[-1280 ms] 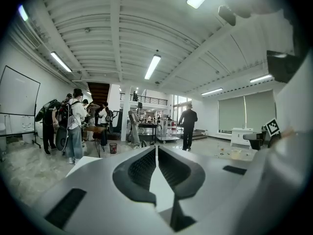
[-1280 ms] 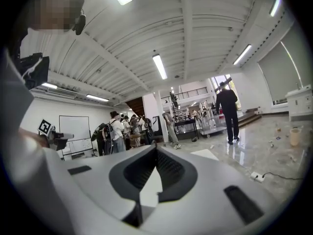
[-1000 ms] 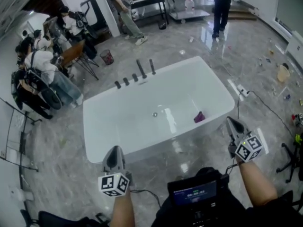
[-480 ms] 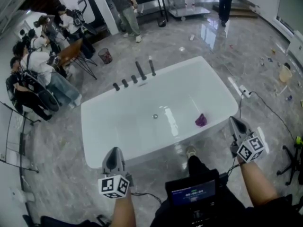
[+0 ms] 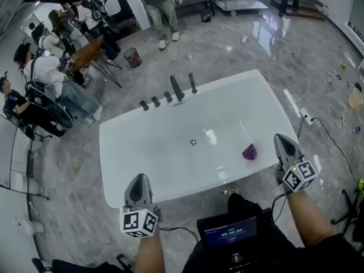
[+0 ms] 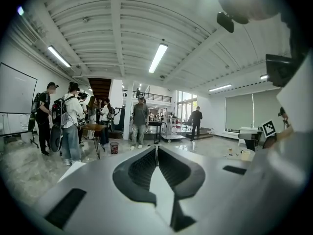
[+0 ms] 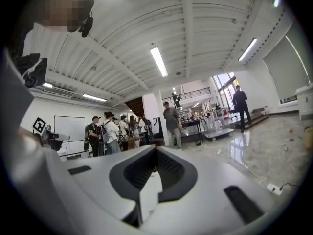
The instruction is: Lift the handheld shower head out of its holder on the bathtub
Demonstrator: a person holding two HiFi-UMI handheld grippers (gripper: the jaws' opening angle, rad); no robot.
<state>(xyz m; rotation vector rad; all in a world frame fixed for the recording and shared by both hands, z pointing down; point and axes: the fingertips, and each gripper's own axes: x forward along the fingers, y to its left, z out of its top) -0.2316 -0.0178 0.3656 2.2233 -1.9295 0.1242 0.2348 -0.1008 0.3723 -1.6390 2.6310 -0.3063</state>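
Hovering shut at the bathtub's near rim

Left hand-held gripper [image 5: 138,183] and right hand-held gripper [image 5: 284,145] hang at the near rim of the white bathtub [image 5: 112,159], each with its jaws pressed together and nothing between them. The handheld shower head [image 5: 192,82] stands upright on the far rim, just beside the spout [image 5: 177,88] and three knobs [image 5: 156,102]. A purple object [image 5: 249,152] lies inside the tub

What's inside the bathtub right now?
Inside the bathtub: a small purple object toward its right end and a round drain mid-floor. The floor under the purple object is covered.
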